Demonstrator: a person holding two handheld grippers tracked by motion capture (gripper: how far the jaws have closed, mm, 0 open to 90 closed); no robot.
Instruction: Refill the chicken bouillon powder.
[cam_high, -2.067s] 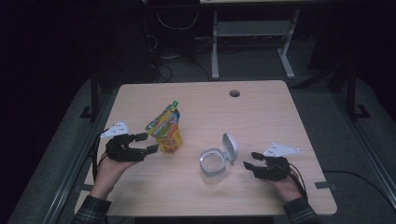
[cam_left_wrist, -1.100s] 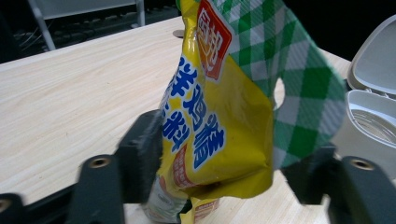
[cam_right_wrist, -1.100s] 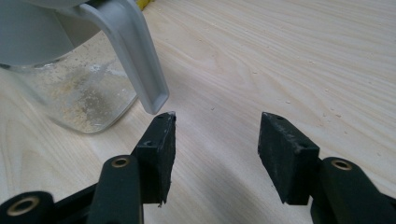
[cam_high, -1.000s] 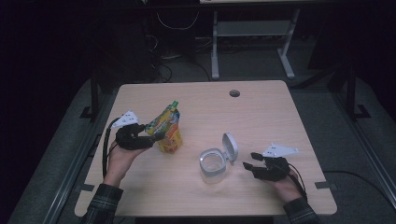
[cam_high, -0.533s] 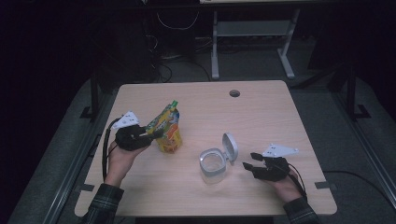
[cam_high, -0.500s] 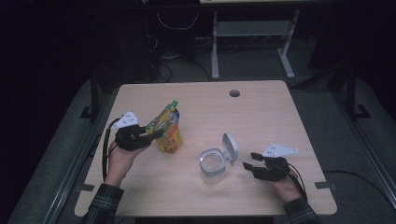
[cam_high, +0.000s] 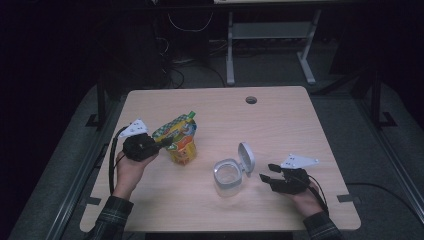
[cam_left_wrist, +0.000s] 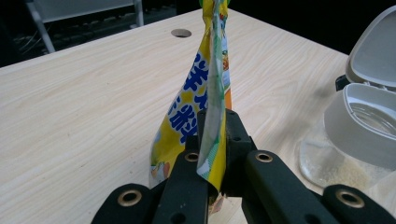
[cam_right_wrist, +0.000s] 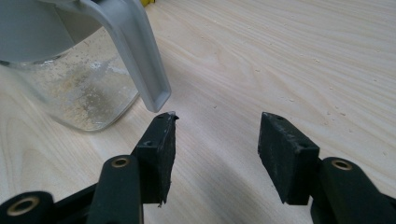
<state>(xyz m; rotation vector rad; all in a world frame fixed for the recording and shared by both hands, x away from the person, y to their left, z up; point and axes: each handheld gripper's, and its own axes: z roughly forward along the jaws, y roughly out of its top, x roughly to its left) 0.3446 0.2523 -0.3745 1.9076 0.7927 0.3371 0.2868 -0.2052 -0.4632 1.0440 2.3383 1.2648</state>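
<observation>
Dark room all around, light wooden table (cam_high: 280, 125) in the middle; on the left side the left gripper (cam_high: 161, 144) has just been closing and now pinches the edge of the yellow snack pouch (cam_high: 181, 141), which stands upright; right of it sits the clear jar (cam_high: 227, 176) with its grey lid (cam_high: 246, 157) flipped up; right gripper (cam_high: 266, 172) rests just beside it, jaws apart, holding nothing.

- Between the snack pouch (cam_high: 181, 142) and the open-lidded jar (cam_high: 230, 172) you have a bare strip of bench (cam_high: 240, 120) to pass through.
- The jar's raised lid stands just beside your right gripper (cam_high: 269, 172), blocking that side.
- The bench's far half lies open.
</observation>
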